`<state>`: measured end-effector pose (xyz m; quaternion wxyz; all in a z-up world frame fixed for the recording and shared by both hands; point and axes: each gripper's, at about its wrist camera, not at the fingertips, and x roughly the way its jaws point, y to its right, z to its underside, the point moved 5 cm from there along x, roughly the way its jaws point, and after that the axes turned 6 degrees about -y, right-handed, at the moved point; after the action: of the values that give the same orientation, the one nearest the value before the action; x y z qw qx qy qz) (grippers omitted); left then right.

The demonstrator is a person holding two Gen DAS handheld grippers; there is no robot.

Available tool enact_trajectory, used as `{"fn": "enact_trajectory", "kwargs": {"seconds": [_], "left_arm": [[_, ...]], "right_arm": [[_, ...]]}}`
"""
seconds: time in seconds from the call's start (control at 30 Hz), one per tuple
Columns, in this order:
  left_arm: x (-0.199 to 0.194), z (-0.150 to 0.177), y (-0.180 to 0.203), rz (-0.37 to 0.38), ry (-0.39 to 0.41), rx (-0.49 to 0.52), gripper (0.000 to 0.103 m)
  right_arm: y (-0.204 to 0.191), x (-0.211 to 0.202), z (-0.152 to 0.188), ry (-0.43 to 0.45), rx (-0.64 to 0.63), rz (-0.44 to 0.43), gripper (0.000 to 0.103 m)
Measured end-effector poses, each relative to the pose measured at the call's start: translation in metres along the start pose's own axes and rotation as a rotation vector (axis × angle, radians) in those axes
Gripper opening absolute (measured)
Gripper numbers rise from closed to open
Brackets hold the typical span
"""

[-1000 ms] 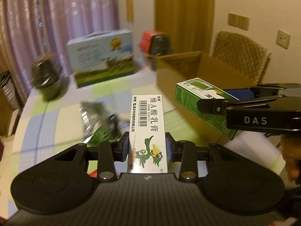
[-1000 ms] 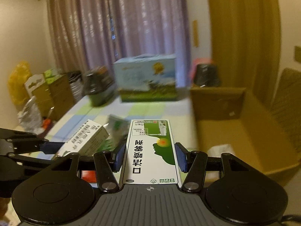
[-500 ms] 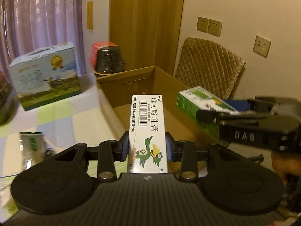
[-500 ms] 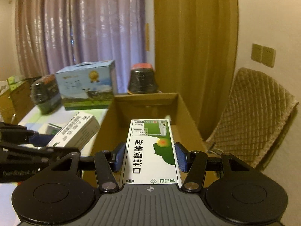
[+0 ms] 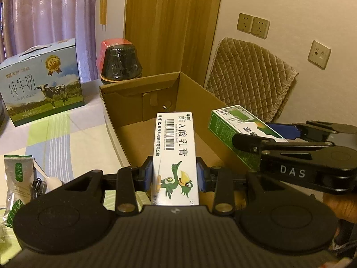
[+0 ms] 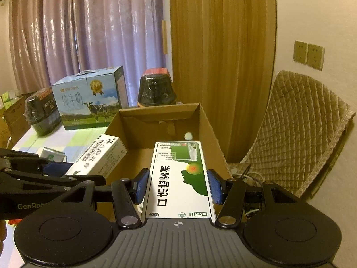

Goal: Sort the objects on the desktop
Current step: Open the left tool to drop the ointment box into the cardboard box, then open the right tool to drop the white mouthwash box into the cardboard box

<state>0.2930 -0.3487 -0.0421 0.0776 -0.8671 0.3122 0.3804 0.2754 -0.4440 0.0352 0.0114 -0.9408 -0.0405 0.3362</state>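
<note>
My left gripper (image 5: 174,176) is shut on a white ointment box (image 5: 175,154) with a barcode and a green cartoon bird. It is held over the near part of an open cardboard carton (image 5: 138,89). My right gripper (image 6: 177,184) is shut on a green and white spray box (image 6: 179,178), also above the carton (image 6: 160,111). In the left wrist view the right gripper (image 5: 276,131) and its green box (image 5: 234,125) hang over the carton's right wall. In the right wrist view the white box (image 6: 98,156) and the left gripper (image 6: 44,169) show at the left.
A blue milk carton box (image 5: 42,82) and a black wrapped tub (image 5: 120,62) stand behind the carton on the checked tablecloth. A green sachet (image 5: 19,174) lies at the left. A quilted chair (image 6: 296,134) stands to the right, by a wall with sockets.
Both grippers have swung right from the table's middle to over the cardboard carton, each keeping its box. The carton now fills the middle of both views.
</note>
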Motion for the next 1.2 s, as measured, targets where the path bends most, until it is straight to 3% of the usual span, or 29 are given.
{"fn": "enact_trajectory", "kwargs": {"seconds": [0.33, 1.0, 1.1, 1.2], "left_arm": [[0.006, -0.004, 0.001, 0.01, 0.004, -0.027, 0.033], [-0.011, 0.006, -0.023, -0.046, 0.022, -0.039, 0.033], [-0.012, 0.008, -0.025, -0.044, 0.021, -0.044, 0.034], [-0.014, 0.012, -0.028, -0.049, 0.022, -0.044, 0.034]], "right_arm": [[0.006, 0.004, 0.001, -0.015, 0.006, 0.003, 0.053], [0.001, 0.004, -0.002, -0.001, 0.037, -0.014, 0.053], [0.007, 0.006, -0.005, 0.013, 0.075, -0.013, 0.062], [0.01, 0.004, -0.004, 0.015, 0.084, -0.014, 0.064]]}}
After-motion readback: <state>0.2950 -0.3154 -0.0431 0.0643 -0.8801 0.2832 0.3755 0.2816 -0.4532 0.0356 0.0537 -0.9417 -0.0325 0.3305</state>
